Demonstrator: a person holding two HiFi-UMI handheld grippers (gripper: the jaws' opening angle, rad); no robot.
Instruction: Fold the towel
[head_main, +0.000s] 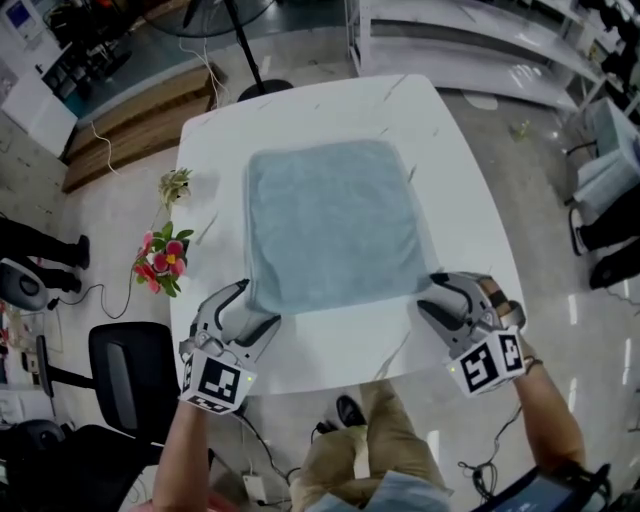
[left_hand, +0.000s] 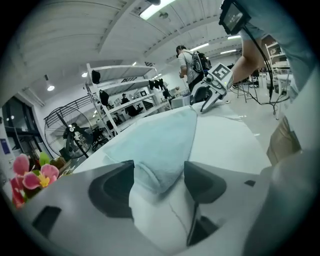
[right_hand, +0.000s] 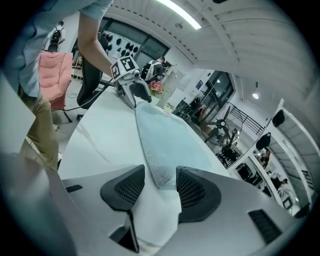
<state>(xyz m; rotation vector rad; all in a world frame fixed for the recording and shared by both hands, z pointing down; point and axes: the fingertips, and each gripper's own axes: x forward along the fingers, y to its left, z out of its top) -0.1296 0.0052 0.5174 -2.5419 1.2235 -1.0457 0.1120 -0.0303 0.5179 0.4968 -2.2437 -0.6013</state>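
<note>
Nearest, the left hand-held gripper and the right hand-held gripper stand open, each with a near corner of the towel lying loose between its jaws. Pale blue, nubby terry and almost square, the towel lies flat on the glossy white worktop, its edges parallel to the worktop's.

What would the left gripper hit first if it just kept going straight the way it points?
The towel: its near corner lies between the left gripper's open jaws, on the white table. Going on, it would probably push into that corner first, though depth is hard to judge.
</note>
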